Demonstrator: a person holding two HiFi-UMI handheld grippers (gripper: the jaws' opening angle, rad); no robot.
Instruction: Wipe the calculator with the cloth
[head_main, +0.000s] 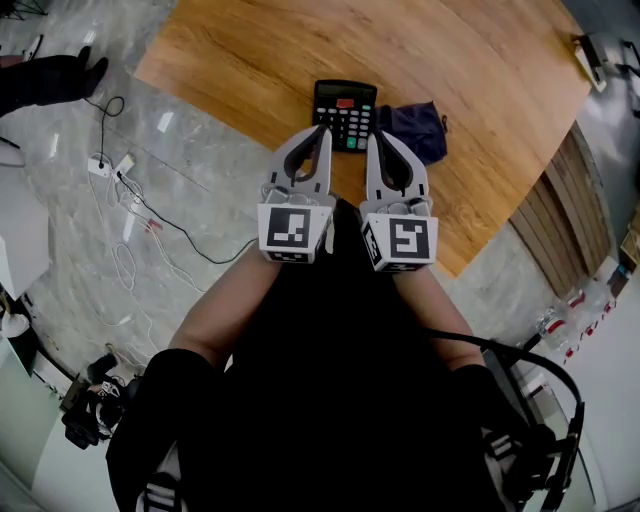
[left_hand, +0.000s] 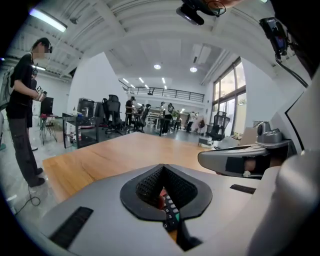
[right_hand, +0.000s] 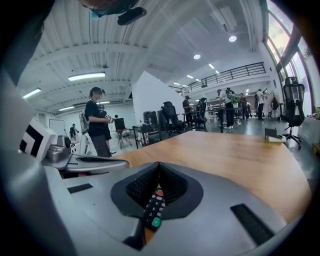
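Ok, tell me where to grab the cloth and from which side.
I'd pinch the bunched-up top of the dark cloth, coming from above on its near side with the right gripper. It lies crumpled beside the calculator, nearest that gripper, whose shut jaws must open first.

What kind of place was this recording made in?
Probably a large open office or lab: office chairs and desks fill the back, an upper walkway with a railing runs along the far wall, and cables lie on the floor beside the wooden table.
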